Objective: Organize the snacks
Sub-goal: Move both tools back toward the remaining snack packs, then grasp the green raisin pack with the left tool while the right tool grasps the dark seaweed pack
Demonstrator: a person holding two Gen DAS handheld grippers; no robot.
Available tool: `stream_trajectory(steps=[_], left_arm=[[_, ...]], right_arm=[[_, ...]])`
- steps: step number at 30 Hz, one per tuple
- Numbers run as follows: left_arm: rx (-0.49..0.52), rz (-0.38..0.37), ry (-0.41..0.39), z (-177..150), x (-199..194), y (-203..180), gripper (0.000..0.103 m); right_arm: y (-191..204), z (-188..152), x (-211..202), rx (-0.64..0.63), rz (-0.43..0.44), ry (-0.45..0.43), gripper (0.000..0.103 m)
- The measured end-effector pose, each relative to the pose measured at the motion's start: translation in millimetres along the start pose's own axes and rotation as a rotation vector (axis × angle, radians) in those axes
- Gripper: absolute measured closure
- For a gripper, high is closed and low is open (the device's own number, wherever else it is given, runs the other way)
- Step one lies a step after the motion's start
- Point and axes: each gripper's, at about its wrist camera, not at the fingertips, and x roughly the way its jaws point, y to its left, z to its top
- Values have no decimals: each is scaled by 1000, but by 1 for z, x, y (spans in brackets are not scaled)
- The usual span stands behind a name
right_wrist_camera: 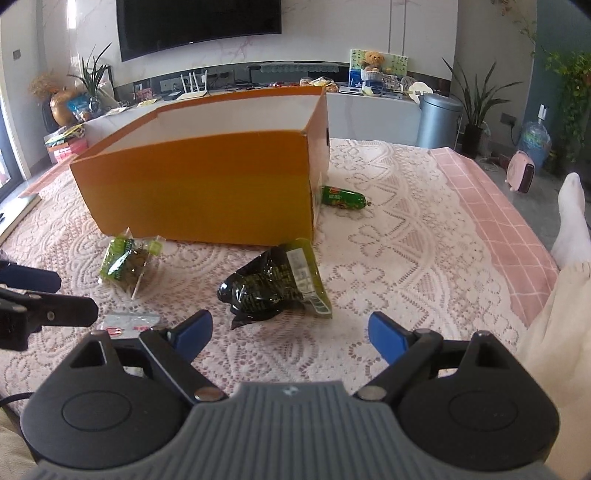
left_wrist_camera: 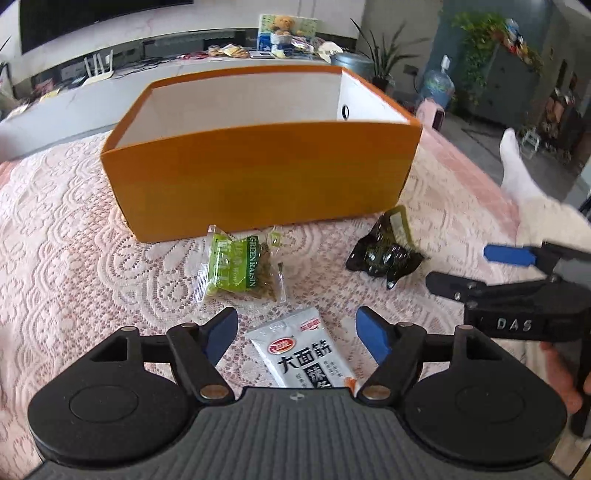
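A pink lace cloth (right_wrist_camera: 388,236) lies under and ahead of the tongs, with a pink checked sheet (right_wrist_camera: 491,206) showing at its right edge. Far beyond, a dark television (right_wrist_camera: 199,26) hangs on the wall above a long white counter (right_wrist_camera: 369,101). On that counter sit a white router (right_wrist_camera: 192,94) to the left and a teddy bear (right_wrist_camera: 373,61) to the right. Right of the counter stand a grey bin (right_wrist_camera: 439,120), a potted plant (right_wrist_camera: 476,107), a water bottle (right_wrist_camera: 535,142) and a small pink heater (right_wrist_camera: 521,176). A white-socked foot (right_wrist_camera: 571,218) rises at the far right.
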Motion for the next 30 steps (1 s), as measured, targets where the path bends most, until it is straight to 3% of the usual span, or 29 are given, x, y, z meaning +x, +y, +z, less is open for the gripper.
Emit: stream_trajectory(steps=[6, 11, 16, 24, 30], left_arm=[[-17, -14, 53, -3, 20, 3, 18], [-8, 51, 17, 7, 23, 10, 16], [-58, 90, 23, 17, 35, 27, 15], [-77, 76, 8, 24, 50, 37, 15], [-48, 105, 16, 28, 66, 37, 14]], right_arm=[[3, -1, 14, -22, 7, 30, 19], [3, 6, 21, -24, 32, 43, 19], [16, 20, 34, -118, 45, 41, 24], [13, 25, 53, -70, 90, 80, 24], [22, 23, 66, -105, 77, 94, 24]])
